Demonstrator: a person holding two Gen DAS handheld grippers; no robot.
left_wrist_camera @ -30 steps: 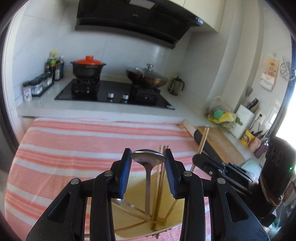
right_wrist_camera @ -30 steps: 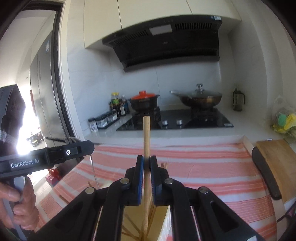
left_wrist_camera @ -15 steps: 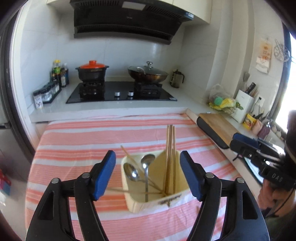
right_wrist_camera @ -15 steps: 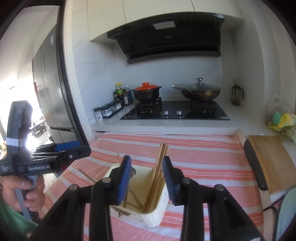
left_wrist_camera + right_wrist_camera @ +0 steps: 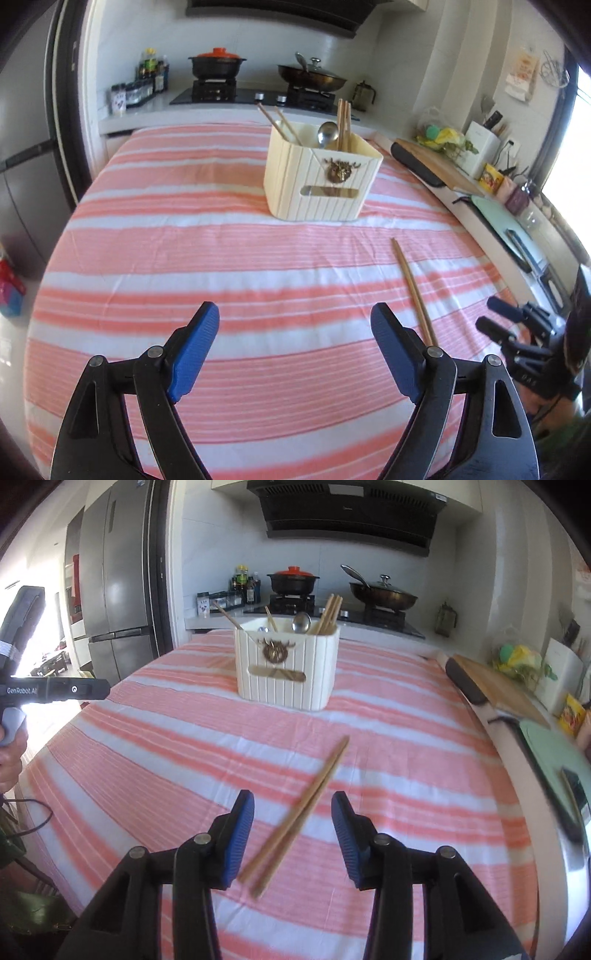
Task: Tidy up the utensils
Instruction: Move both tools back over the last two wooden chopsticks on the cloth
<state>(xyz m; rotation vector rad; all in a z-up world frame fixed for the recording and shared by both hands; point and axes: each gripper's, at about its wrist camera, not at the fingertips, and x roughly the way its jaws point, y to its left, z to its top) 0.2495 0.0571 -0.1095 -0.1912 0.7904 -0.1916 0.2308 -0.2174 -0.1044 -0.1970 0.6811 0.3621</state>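
Observation:
A cream ribbed utensil box (image 5: 321,177) stands on the striped cloth and holds chopsticks and metal spoons; it also shows in the right wrist view (image 5: 288,664). A pair of wooden chopsticks (image 5: 299,812) lies loose on the cloth, between and just beyond the open fingers of my right gripper (image 5: 291,830). The same pair shows in the left wrist view (image 5: 412,288), right of my left gripper (image 5: 293,350), which is open and empty above bare cloth. My right gripper also shows at the right edge of the left wrist view (image 5: 517,332).
The pink-and-white striped cloth (image 5: 184,240) covers the table. A wooden cutting board (image 5: 495,686) and a green mat (image 5: 554,749) lie on the counter to the right. A stove with pots (image 5: 295,583) is behind. A fridge (image 5: 118,590) stands at the left.
Both grippers have let go of their utensils in the box, opened and pulled back toward the table's near side. The right gripper now hovers over the loose chopsticks.

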